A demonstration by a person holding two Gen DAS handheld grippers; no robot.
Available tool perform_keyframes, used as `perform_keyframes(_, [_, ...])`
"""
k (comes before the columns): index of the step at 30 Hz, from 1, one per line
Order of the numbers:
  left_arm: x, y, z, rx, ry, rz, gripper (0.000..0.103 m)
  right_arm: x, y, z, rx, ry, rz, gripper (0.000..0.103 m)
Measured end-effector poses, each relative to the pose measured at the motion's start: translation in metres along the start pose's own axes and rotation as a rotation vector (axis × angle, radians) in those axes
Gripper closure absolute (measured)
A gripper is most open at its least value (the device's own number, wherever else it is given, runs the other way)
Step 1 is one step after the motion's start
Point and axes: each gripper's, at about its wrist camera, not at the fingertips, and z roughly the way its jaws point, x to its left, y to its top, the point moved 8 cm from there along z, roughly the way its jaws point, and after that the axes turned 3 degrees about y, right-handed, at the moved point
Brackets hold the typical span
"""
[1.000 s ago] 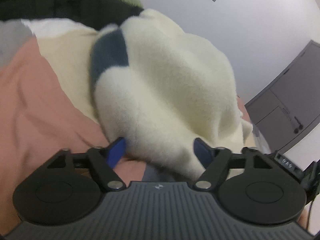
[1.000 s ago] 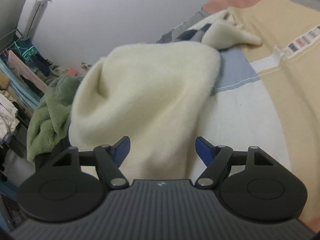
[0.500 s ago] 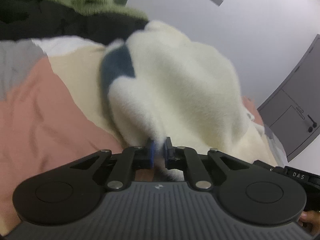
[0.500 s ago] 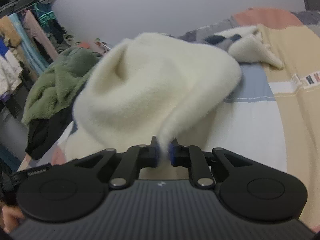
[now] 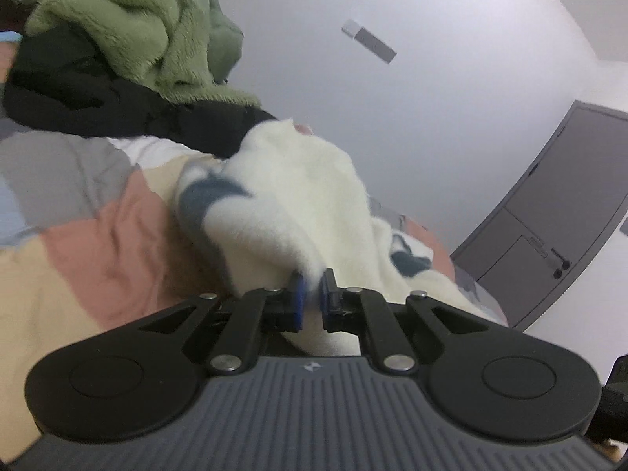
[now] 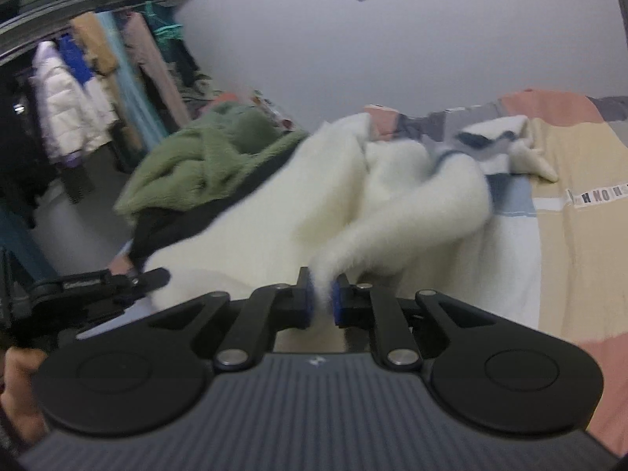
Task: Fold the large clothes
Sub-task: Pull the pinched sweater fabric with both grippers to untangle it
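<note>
A fluffy cream garment (image 5: 298,204) with dark blue-grey bands lies bunched on the bed. My left gripper (image 5: 311,294) is shut on a pinch of its cream fleece, which stretches up from the bed to the blue pads. In the right wrist view the same cream garment (image 6: 392,204) spreads across the middle, and my right gripper (image 6: 322,296) is shut on another fold of it. The left gripper (image 6: 153,274) shows at the left of that view, its tip against the fleece. A cream sleeve end (image 6: 526,153) rests further back on the bed.
The bed cover (image 5: 94,243) is patchwork in pink, beige, grey and white. A green fleece (image 5: 129,31) lies on black clothing (image 5: 78,94) at the bed's edge. Hanging clothes (image 6: 78,90) fill a rack at the left. A grey door (image 5: 557,212) stands at the right.
Both grippers went from wide open around the cream fleece to shut on it, then rose and pulled back, lifting the garment so it stretches off the bed.
</note>
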Motion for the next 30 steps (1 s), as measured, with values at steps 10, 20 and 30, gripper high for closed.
perform_keyframes(10, [0.025,-0.040,-0.012,0.129,0.110,0.020,0.093,0.001,-0.053,0.003,0.162,0.042,0.068,0.087])
perform_keyframes(20, [0.041,-0.064,0.053,0.264,0.170,0.050,0.092,-0.013,-0.084,0.061,0.322,0.057,0.172,0.087])
perform_keyframes(30, [0.042,-0.064,0.056,0.266,0.178,0.029,0.092,-0.017,-0.081,0.051,0.320,0.088,0.277,0.048])
